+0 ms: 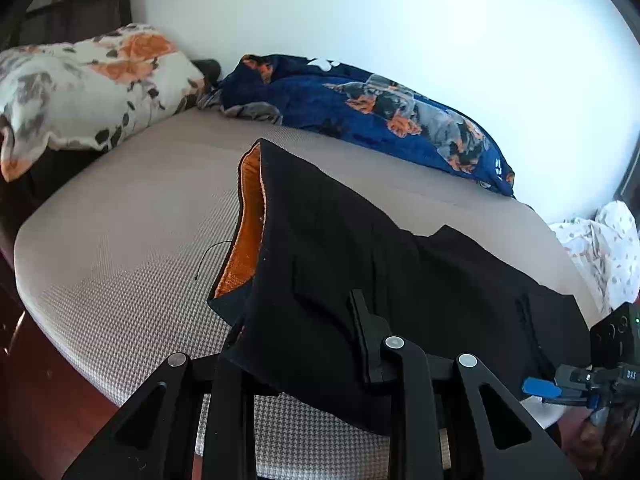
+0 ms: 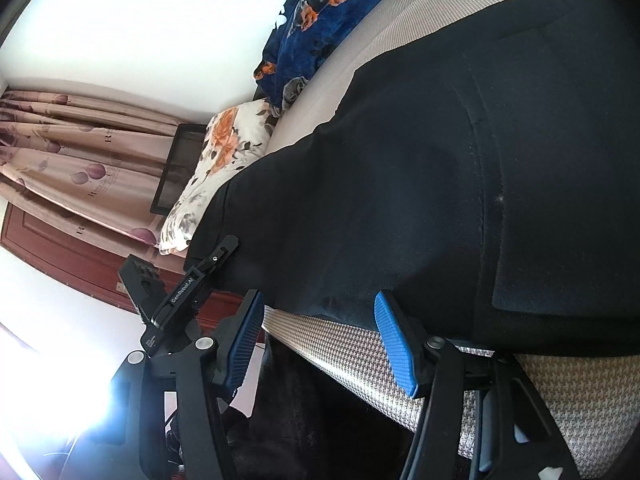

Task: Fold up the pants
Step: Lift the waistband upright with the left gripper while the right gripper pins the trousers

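While the black pants are lying across the houndstooth-patterned bed, draped toward its near edge, the left gripper is sitting at that edge with cloth piled over and between its fingers. Only 1 black finger is showing above the fabric; the other is buried, so the jaws appear to be clamped on a fold of the pants, with the cloth bunching up around them. An orange lining is showing at the open end of the pants, on the left side of the garment. A thin dark thread is lying on the bed just beside that lining.

Right gripper is hovering at the bed edge with its 2 blue pads spread wide apart, released, nothing between them but the hem line of the pants and the bed cover. Whether the pad tips are touching the cloth, cannot tell. In the right wrist view the left gripper is visible at the far corner of the pants.

A floral pillow is resting at the head of the bed, and a blue floral blanket is bunched along the white wall. Pale patterned fabric is lying at the right end of the bed. A pink curtain is hanging beyond the pillow.
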### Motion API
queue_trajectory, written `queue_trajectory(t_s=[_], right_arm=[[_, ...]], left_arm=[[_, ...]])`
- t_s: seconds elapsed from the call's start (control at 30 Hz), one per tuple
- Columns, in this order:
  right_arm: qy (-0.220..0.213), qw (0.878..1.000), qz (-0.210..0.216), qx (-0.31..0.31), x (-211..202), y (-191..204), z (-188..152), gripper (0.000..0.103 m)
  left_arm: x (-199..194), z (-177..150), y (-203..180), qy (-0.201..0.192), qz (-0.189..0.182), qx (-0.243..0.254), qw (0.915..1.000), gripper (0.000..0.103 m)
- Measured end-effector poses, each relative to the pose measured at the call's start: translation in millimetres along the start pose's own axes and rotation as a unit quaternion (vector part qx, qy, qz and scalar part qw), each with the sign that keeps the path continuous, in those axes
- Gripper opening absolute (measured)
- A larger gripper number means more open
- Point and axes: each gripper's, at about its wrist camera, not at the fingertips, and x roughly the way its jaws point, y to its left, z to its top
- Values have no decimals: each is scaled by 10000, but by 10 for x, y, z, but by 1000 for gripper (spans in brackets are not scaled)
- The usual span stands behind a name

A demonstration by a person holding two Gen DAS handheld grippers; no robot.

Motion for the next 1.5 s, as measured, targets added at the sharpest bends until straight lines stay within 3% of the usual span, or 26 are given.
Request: queue_trajectory(t_s=[1.5], right_arm=[[-71,9998,156,54,65,-76,84,55]], left_arm=[[-318,187,-514,-445,-384,482,9971,25]])
